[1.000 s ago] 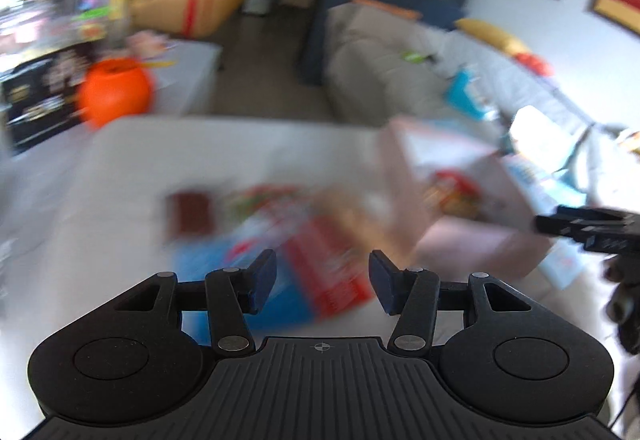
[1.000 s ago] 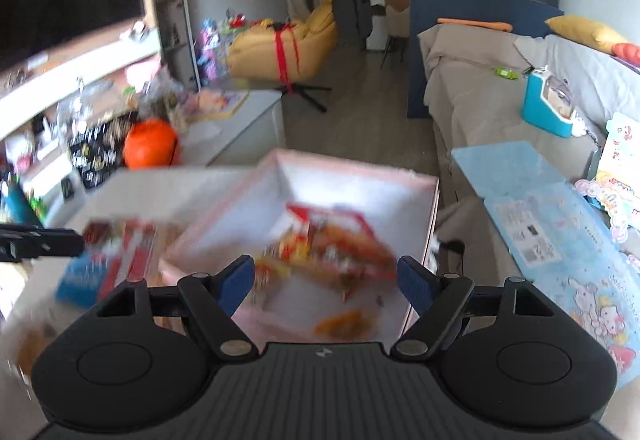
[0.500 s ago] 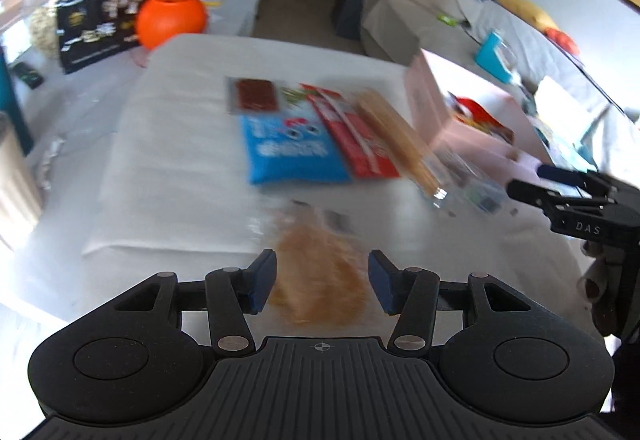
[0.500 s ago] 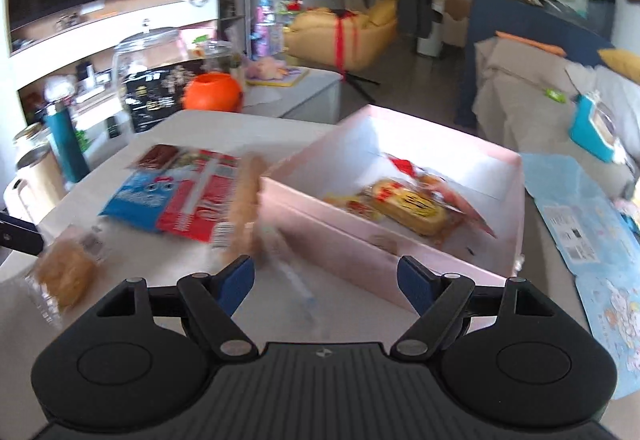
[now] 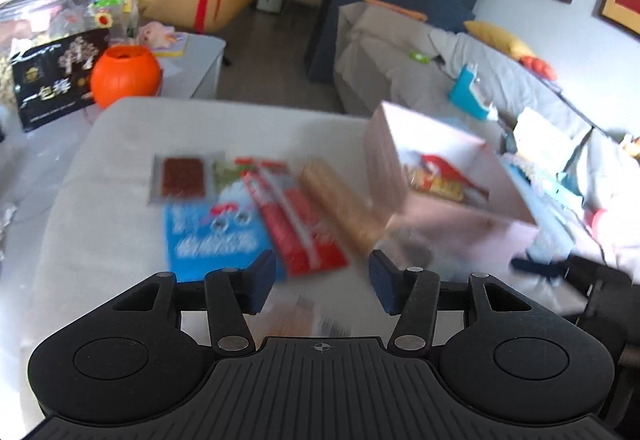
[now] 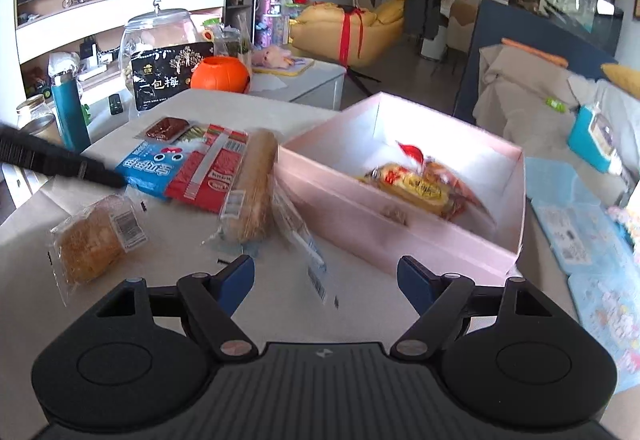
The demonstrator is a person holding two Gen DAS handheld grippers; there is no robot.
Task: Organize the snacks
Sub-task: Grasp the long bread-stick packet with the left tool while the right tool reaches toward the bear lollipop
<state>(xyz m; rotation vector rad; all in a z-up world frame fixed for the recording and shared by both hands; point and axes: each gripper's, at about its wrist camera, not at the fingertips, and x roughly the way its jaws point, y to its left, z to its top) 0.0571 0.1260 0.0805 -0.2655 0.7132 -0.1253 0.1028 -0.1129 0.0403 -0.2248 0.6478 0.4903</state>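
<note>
Snacks spread on our table (image 6: 192, 108), both claws empty

Our left gripper (image 5: 322, 282) and right gripper (image 6: 325, 282) hang open over the near edge. The blue packet (image 6: 150, 168), red packet (image 6: 208, 172) and long biscuit pack (image 6: 252, 184) lie mid-table, left of the pink box (image 6: 400, 236) at the right edge.

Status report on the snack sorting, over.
Left tongs and right tongs open, empty. Pink box holds some packets; blue pack, red pack and others lie outside. Nothing blocking.
</note>
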